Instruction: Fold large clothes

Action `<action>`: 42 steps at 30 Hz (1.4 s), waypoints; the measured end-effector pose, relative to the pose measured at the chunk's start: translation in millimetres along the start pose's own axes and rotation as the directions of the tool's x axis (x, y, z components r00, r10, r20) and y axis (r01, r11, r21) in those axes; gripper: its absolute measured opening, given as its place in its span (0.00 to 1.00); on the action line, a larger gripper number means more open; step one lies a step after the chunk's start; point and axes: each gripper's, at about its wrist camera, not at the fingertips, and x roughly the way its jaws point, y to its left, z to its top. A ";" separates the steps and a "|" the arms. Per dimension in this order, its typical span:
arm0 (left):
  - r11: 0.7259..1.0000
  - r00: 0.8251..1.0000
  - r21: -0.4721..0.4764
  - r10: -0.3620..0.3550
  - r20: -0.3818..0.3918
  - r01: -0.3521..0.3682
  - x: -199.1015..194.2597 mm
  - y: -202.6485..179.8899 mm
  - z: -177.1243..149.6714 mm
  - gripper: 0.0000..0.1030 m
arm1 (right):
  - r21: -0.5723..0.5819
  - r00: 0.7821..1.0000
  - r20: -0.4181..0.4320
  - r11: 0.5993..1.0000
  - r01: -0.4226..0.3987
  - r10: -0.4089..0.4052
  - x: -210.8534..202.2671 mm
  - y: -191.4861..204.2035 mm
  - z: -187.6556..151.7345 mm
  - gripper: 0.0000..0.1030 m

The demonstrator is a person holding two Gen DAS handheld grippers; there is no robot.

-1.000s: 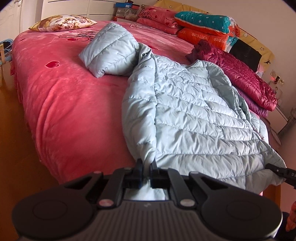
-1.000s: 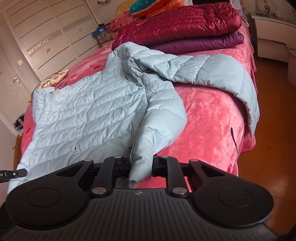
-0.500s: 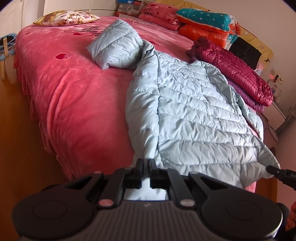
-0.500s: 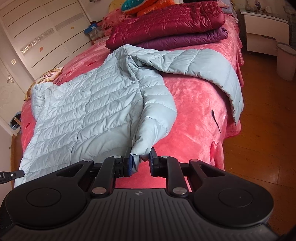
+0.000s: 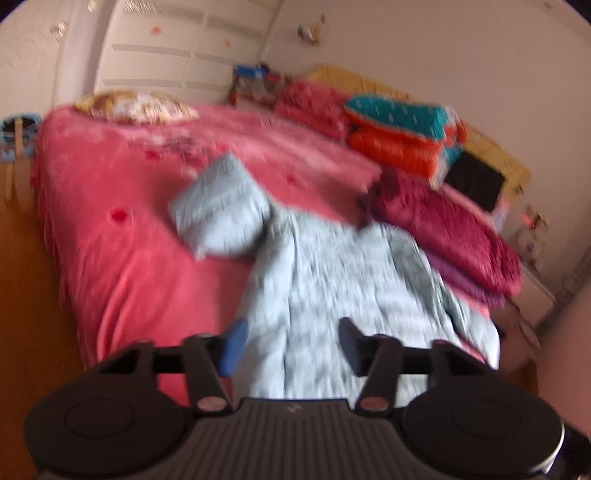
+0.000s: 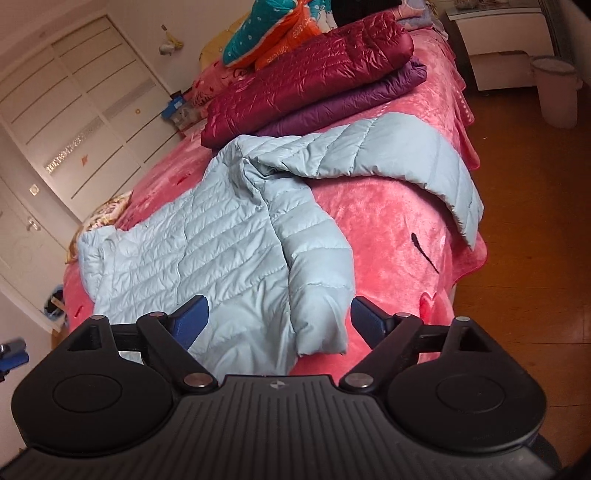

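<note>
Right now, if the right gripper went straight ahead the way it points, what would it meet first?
Most likely the sleeve of the light blue jacket, lying on the bed between the gripper's opening jaws, untouched. Depth is hard to judge here.

It was a home bedroom: ahead of the claw spread a bed under a pink plush blanket, stacked quilts at its head, white wardrobe doors beyond, a nightstand far right.

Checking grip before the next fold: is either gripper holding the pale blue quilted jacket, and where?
Neither. The left gripper and right gripper are opening; the jacket lies free.
</note>
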 end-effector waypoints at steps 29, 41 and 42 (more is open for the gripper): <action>0.951 0.960 -0.190 0.264 0.088 -0.244 218.6 53.3 107.7 0.84 | 0.011 0.987 -0.160 1.000 -0.011 0.013 73.6 15.4 1.6 1.00; 0.898 0.971 -0.409 0.220 0.095 -0.163 204.0 114.2 99.0 0.06 | 0.004 0.984 -0.175 1.000 0.029 -0.028 94.8 19.9 5.6 1.00; 0.892 0.966 -0.426 0.223 0.126 -0.151 196.3 117.8 99.9 0.05 | 0.011 0.984 -0.175 1.000 0.027 -0.024 95.3 19.2 6.1 1.00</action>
